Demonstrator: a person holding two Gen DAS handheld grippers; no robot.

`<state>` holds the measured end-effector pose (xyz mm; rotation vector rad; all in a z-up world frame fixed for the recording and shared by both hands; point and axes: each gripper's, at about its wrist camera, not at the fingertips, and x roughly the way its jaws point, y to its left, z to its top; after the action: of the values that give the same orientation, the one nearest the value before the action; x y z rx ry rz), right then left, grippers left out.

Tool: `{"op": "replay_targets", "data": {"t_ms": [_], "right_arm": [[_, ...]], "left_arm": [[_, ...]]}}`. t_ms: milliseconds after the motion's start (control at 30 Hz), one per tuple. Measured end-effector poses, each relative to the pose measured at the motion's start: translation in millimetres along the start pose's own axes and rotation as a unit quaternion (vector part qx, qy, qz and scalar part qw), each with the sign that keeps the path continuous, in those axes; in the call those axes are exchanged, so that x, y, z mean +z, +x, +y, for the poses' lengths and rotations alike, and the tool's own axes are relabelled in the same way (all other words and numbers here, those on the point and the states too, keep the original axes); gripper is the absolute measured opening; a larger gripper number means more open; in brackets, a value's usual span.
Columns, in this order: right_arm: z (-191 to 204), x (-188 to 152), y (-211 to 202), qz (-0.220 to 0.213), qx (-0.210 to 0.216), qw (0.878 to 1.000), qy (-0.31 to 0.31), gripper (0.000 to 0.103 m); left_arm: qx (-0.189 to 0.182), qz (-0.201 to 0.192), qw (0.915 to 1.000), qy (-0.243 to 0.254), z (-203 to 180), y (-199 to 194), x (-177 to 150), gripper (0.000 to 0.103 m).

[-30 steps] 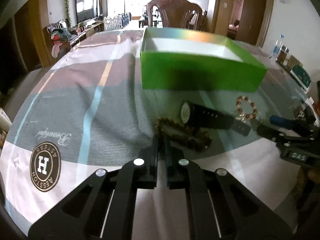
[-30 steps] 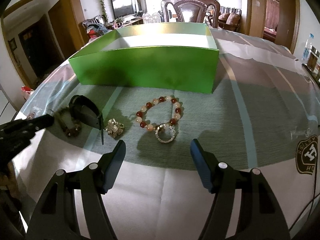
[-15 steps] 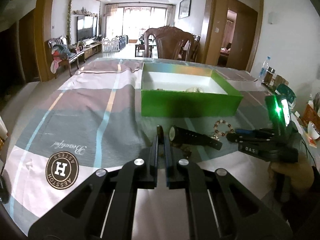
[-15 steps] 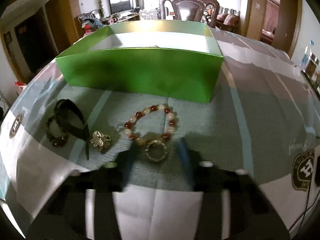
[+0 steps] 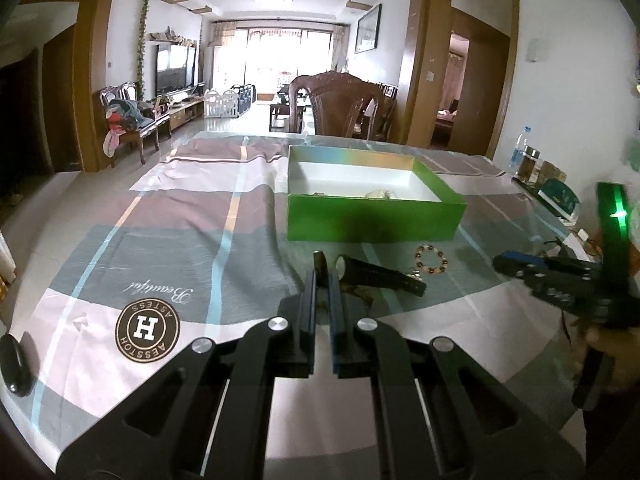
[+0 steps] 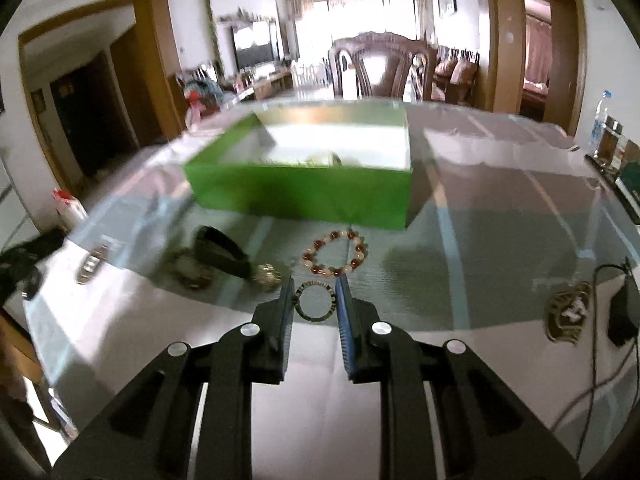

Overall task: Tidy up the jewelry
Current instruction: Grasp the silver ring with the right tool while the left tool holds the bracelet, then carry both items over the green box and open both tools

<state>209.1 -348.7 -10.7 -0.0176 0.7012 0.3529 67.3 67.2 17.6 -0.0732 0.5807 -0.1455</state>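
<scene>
My right gripper [image 6: 314, 300] is shut on a gold ring bangle [image 6: 315, 303] and holds it above the tablecloth, in front of the red and white bead bracelet [image 6: 335, 253]. My left gripper [image 5: 322, 288] is shut and raised; it seems to grip the black watch strap [image 5: 320, 263], and I cannot tell for sure. The black watch [image 5: 378, 275] shows just right of it, and in the right wrist view [image 6: 222, 251] beside a dark bead bracelet [image 6: 188, 272] and a small gold brooch [image 6: 267, 274]. The green box [image 5: 370, 196] stands behind, with a few pieces inside.
A wooden chair [image 5: 340, 108] stands behind the table. Bottles and boxes [image 5: 536, 168] sit at the right edge. A black cable and plug [image 6: 620, 312] lie at the right. A silver clasp [image 6: 93, 265] lies at the left. The right gripper shows in the left wrist view [image 5: 560, 280].
My right gripper has closed on the gold ring bangle and lifted it. My left gripper, shut throughout, has risen and pulled back from the dark bead bracelet.
</scene>
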Motion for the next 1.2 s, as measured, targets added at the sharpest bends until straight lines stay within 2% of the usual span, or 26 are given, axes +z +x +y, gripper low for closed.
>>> {"op": "replay_targets", "data": {"t_ms": [167, 300, 600, 1200], "right_arm": [[9, -6, -40, -0.034, 0.005, 0.999, 0.002, 0.021], [12, -13, -53, -0.040, 0.005, 0.999, 0.001, 0.021], [16, -19, -60, -0.043, 0.005, 0.999, 0.001, 0.021], [13, -24, -63, -0.036, 0.007, 0.999, 0.000, 0.021]], "left_arm": [[-0.008, -0.006, 0.9999, 0.005, -4, -18, -5, 0.005], [-0.016, -0.009, 0.9998, 0.009, -11, -27, -9, 0.005], [-0.019, -0.011, 0.9996, 0.016, -19, -41, -13, 0.006], [-0.018, -0.008, 0.9996, 0.020, -23, -44, -12, 0.006]]}}
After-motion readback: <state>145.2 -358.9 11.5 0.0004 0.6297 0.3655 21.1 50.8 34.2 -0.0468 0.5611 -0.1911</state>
